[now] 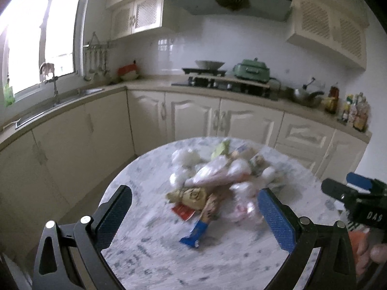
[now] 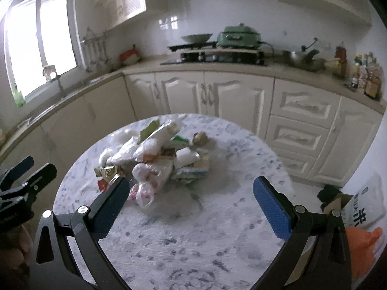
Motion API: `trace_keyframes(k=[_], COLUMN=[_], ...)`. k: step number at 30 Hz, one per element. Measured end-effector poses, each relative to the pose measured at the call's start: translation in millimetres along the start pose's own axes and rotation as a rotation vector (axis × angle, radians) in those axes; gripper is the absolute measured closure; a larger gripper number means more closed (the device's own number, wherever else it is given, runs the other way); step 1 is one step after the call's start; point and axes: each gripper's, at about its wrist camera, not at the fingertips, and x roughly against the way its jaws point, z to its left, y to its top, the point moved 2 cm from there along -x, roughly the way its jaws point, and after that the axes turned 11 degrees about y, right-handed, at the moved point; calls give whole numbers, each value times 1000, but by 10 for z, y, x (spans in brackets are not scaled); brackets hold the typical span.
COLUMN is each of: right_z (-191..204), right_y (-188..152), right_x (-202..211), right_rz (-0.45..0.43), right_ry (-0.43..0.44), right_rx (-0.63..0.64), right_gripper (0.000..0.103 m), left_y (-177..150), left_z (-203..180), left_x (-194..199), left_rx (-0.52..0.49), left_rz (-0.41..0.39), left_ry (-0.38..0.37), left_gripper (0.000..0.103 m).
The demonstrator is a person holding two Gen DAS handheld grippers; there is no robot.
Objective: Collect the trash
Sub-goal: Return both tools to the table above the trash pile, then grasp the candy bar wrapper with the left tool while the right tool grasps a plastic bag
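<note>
Marble tabletop [image 2: 193, 229] in a cream kitchen carries the trash pile [image 2: 150, 159] near its middle, ahead of and between the left gripper's [image 1: 193, 207] released jaws and just beyond the left jaw of the right gripper [image 2: 191, 200], likewise spread and empty.

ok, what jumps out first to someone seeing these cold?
The trash pile heaped mid-way across the round marble table, with a blue wrapper at its near edge. Both grippers, left and right, hover open and empty in front of it. A green cooker sits on the counter behind.
</note>
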Motion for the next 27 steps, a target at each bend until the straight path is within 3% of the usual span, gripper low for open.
trace_keyframes(k=[5,10,17,19,21,22,24,26,27], right_z=[4,6,-5,-5,4,16,35,42,59], right_y=[-53,-110,-153,-142,-135,-131,-132,-109,-92], right_x=[-281,-611,-1006,-1118,-1243,-1300,-1436,-1530,-1579], right_rz=[51,106,170,183,201,210,233,232,233], right_ry=[27,63,134,164,199,208,219,219,208], right_rx=[-2,-16,-67,-96,-132,-142,-165,-178,-163], right_gripper=[0,0,5,6,7,8,19,24,32], left_y=[22,303,303,267,267,278,308,314,352], left_z=[-43,-154,-376,-449,-506,-530,-575,-589,-593], left_x=[-330,-1015,-1590,-1726,-1843,-1885,-1999,-2054,-2093], left_rx=[-15,-42,-137,-173,-191,-201,-213,-207,-195], left_rz=[60,138,202,239,271,278,303,316,315], left_ry=[10,23,-27,-43,-86,-95,-103,-100,-110], left_gripper=[1,1,1,8,27,29,40,62,73])
